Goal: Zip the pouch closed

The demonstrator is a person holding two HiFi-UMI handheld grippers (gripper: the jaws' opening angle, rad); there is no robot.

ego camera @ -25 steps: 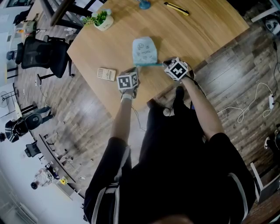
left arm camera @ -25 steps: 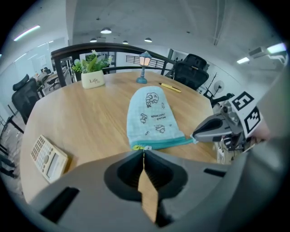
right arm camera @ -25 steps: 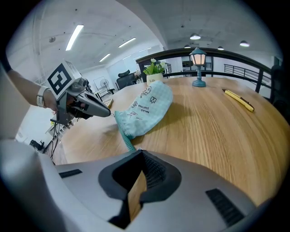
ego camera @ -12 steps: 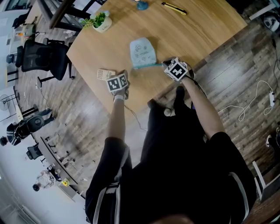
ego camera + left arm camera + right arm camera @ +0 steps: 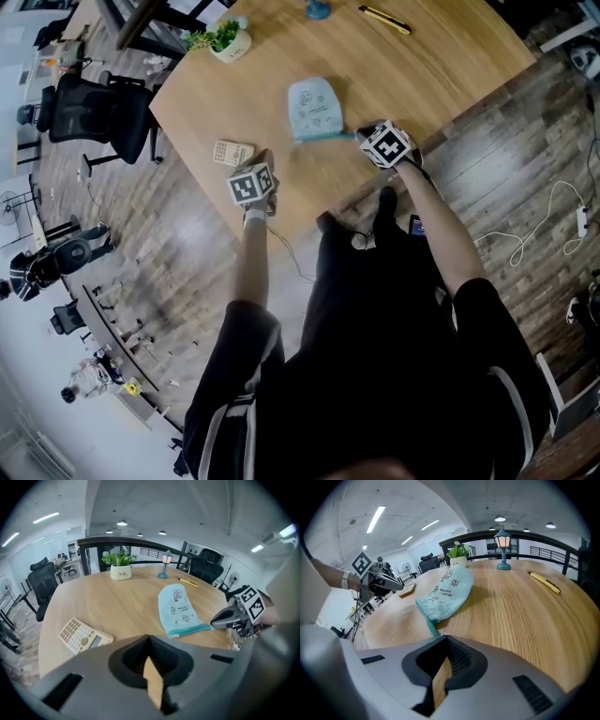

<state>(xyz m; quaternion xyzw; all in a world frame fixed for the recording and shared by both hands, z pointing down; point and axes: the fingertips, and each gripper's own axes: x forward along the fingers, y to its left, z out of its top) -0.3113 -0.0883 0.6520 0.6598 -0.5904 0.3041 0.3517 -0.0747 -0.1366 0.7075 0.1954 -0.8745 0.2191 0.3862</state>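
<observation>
The light blue pouch (image 5: 312,107) lies flat on the round wooden table (image 5: 422,66), with its teal zip edge (image 5: 323,137) toward me. My right gripper (image 5: 362,135) is at the right end of that edge, where its jaws meet on the zip end. In the right gripper view the teal zip (image 5: 431,627) runs right up to the right gripper (image 5: 443,638). My left gripper (image 5: 263,160) is off to the pouch's left, shut and holding nothing. From the left gripper (image 5: 149,638) the pouch (image 5: 179,609) lies ahead to the right.
A calculator (image 5: 232,152) lies just beyond the left gripper. A potted plant (image 5: 225,40), a small blue lamp (image 5: 317,9) and a yellow pen (image 5: 384,19) stand along the far side. The table edge runs just under both grippers. Office chairs (image 5: 94,112) stand at the left.
The left gripper has come off the pouch's left corner and moved left toward the calculator. The right gripper has stayed at the zip's right end.
</observation>
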